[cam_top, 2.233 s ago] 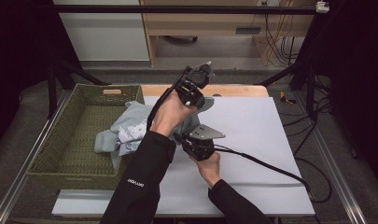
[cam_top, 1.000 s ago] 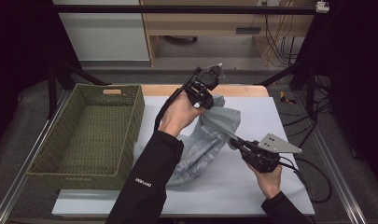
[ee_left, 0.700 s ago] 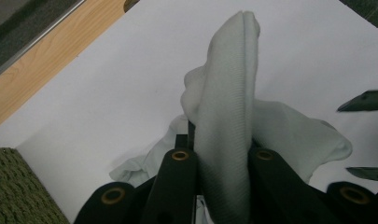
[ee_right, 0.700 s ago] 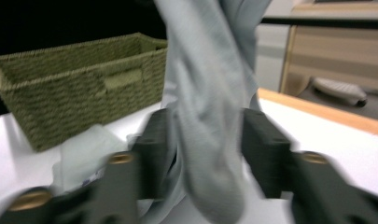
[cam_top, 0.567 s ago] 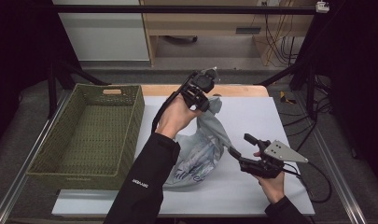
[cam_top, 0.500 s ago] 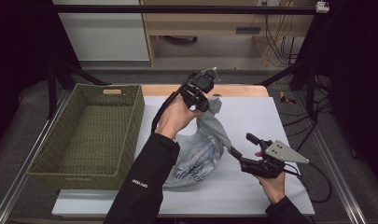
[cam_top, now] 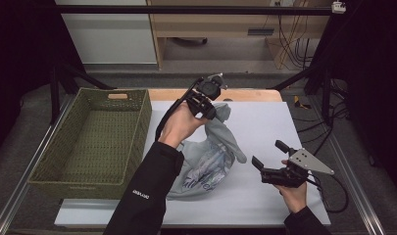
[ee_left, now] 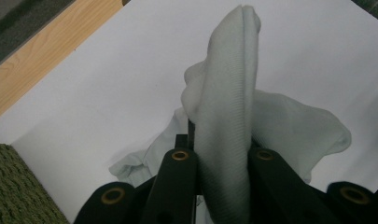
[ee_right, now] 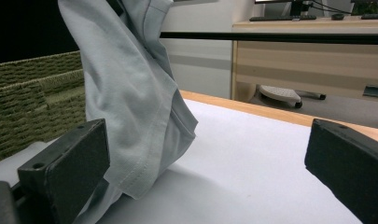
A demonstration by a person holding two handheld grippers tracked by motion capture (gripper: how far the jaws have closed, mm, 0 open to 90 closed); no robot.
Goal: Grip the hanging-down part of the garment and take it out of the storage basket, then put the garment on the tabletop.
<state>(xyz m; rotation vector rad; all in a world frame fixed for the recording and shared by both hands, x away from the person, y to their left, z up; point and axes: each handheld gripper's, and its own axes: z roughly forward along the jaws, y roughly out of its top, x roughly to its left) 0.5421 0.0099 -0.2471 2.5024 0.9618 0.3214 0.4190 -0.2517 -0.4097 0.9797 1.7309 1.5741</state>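
Currently the left gripper (cam_top: 213,105) clamps the grey shirt (cam_top: 210,156), lifted right of the basket (cam_top: 93,139); the right gripper (cam_top: 270,159), farther right, gapes.

Garment (ee_right: 130,93) top beyond frame edge

You've got soft pale-grey knit cloth, the shirt (cam_top: 213,156), fine ribbed weave in your left gripper view, stitched hem in your right. Basket (cam_top: 93,139) at left: rough woven green fibre. Table (cam_top: 264,132): smooth matt white top, wood far edge. Jaws: matt black plastic, brass-look rivets.
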